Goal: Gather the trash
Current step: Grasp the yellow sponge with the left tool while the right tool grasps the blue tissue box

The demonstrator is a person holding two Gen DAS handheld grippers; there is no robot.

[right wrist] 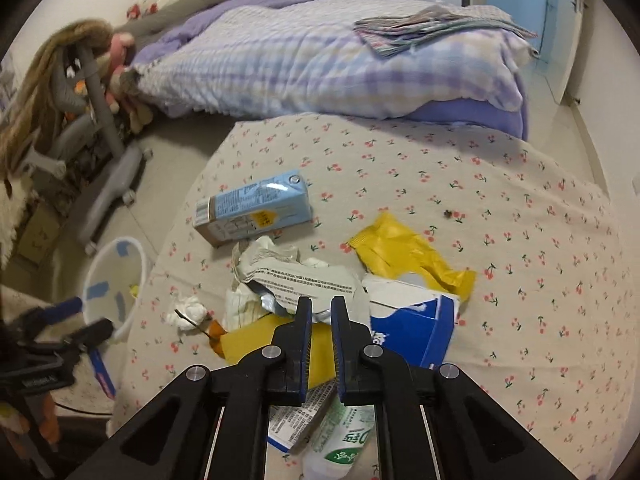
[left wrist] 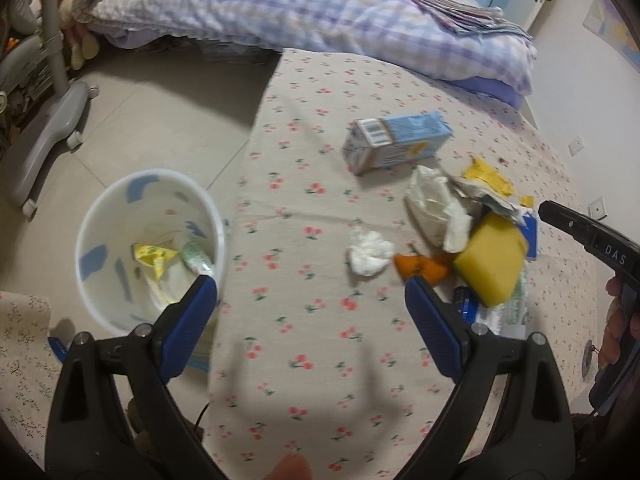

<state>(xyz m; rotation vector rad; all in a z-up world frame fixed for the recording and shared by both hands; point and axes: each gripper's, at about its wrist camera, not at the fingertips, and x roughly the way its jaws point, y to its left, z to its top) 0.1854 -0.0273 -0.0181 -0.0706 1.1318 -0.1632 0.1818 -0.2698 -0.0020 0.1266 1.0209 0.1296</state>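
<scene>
Trash lies on the cherry-print bed sheet (left wrist: 304, 184): a blue milk carton (left wrist: 394, 140), a crumpled white tissue (left wrist: 370, 254), white wrappers (left wrist: 434, 208), a yellow sponge (left wrist: 490, 258), orange peel (left wrist: 420, 266) and a yellow wrapper (right wrist: 408, 256). A white bin (left wrist: 150, 248) on the floor holds a yellow wrapper and a green packet. My left gripper (left wrist: 310, 296) is open and empty, between the bin and the pile. My right gripper (right wrist: 320, 308) hovers over the pile, jaws nearly closed with a narrow gap, holding nothing; a blue tissue box (right wrist: 416, 328) lies beside it.
A folded purple checked quilt (left wrist: 304, 8) with a folded cloth on top lies at the far end of the bed. A grey wheeled stand (left wrist: 52, 128) stands on the tiled floor to the left. A green-white packet (right wrist: 344, 436) lies under my right gripper.
</scene>
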